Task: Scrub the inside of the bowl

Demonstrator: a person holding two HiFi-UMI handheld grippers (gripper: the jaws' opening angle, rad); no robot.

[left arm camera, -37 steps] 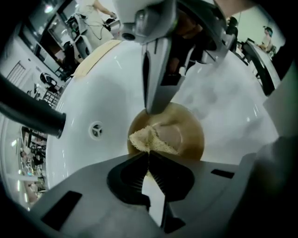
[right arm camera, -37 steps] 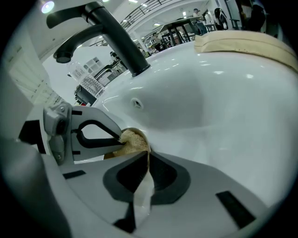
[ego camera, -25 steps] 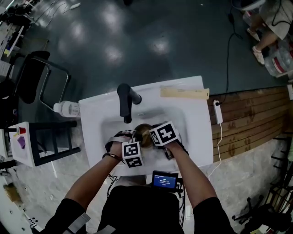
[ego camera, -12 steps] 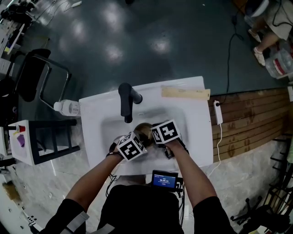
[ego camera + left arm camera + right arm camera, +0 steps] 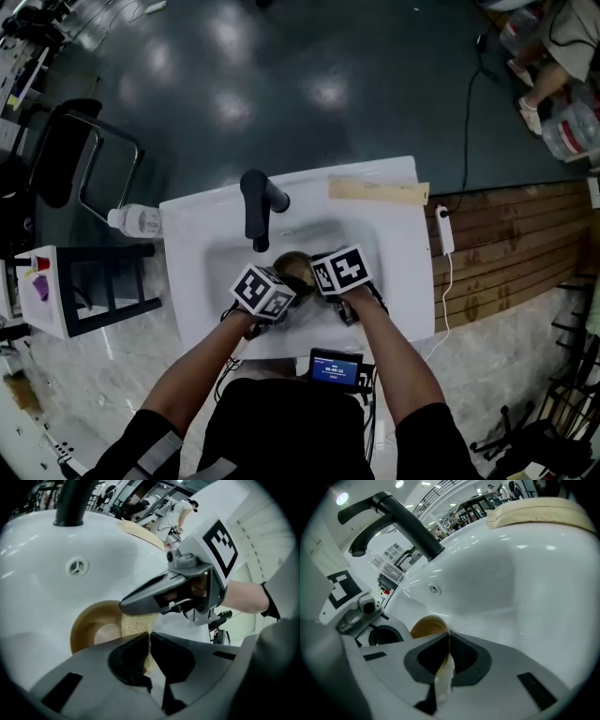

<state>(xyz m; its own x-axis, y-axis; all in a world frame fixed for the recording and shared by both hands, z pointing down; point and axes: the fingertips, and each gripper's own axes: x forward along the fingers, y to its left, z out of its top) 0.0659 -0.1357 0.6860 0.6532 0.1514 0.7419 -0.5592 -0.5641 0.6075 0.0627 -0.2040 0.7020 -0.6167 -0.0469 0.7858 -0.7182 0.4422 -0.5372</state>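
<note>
A tan bowl (image 5: pixel 294 266) lies tilted on its side in the white sink basin (image 5: pixel 361 242), below the faucet. My right gripper (image 5: pixel 449 637) is shut on the bowl's rim (image 5: pixel 427 626), which runs between its jaws. In the left gripper view the bowl (image 5: pixel 92 629) shows its hollow inside. My left gripper (image 5: pixel 150 638) is shut on a coarse yellowish sponge (image 5: pixel 137 623), which lies against the bowl's inner wall. The right gripper (image 5: pixel 187 591) crosses just above the sponge. From the head view both marker cubes (image 5: pixel 263 291) hide the jaws.
A black faucet (image 5: pixel 255 208) stands at the basin's back. A pale wooden board (image 5: pixel 378 191) lies on the sink's far right rim. A plastic bottle (image 5: pixel 136 222) lies at the left edge. A small screen (image 5: pixel 337 368) sits at the near rim; a power strip (image 5: pixel 443 230) lies right.
My left gripper has swung up and to the right from the near left of the basin, and turned, bringing the sponge to the bowl. The right gripper and bowl have hardly moved.
</note>
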